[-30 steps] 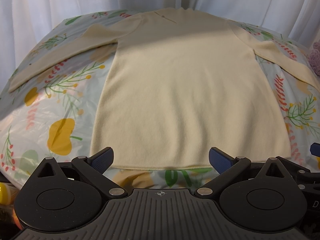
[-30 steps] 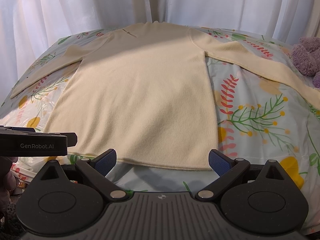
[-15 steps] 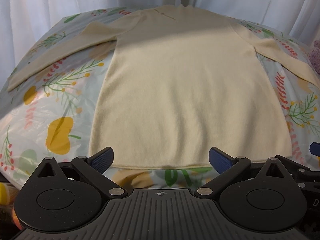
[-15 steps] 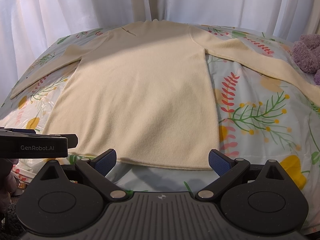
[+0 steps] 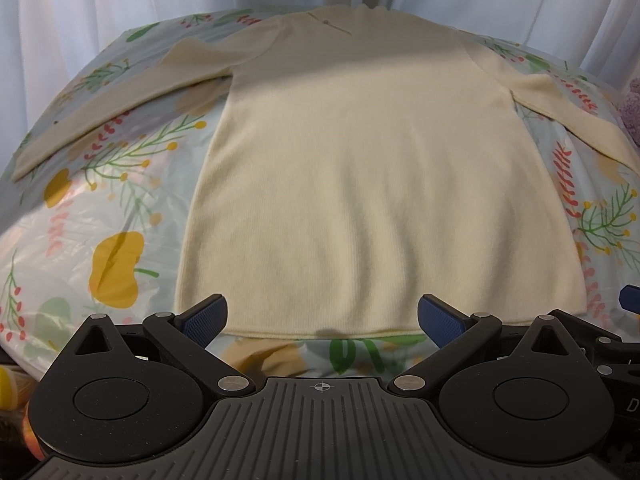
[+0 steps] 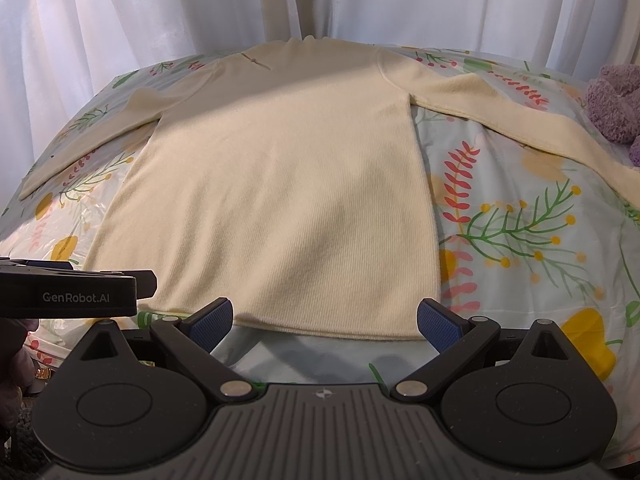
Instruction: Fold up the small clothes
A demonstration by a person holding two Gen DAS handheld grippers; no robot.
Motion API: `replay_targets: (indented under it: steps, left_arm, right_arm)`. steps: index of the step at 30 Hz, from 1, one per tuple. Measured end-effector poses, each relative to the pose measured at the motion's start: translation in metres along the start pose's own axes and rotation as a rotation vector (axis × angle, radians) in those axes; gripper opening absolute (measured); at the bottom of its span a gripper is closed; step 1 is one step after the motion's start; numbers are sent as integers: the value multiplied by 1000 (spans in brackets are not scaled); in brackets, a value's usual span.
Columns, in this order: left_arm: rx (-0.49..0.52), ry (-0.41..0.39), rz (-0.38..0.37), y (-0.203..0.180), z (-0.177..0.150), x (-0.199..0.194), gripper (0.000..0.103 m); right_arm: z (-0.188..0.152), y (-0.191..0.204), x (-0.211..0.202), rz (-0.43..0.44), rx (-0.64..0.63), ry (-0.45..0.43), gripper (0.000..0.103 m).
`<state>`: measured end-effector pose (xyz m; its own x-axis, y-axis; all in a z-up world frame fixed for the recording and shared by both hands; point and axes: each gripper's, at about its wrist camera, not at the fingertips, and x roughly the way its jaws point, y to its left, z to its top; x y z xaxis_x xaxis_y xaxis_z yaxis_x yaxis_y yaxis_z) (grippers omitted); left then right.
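Nothing has shifted: cream sweater (image 5: 360, 184) lies flat, sleeves out, both grippers' jaws spread

Soft daylight is diffused through the white curtains (image 6: 160, 40) behind — a bright band is cast across the sweater's (image 5: 380, 184) upper half, its lower half left shaded. Strong fisheye bending and dark corner vignetting are seen; focus is held throughout.
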<state>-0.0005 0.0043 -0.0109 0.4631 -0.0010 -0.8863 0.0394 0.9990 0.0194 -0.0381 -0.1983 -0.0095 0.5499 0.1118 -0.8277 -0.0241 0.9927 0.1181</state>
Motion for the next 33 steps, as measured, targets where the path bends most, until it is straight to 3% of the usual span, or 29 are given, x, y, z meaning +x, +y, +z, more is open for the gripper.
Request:
replay_targets:
  steps: [33]
  left_arm:
    - [-4,22,-4,-1,0,6,103]
  right_arm:
    - [1,-1,4,7,12,14,99]
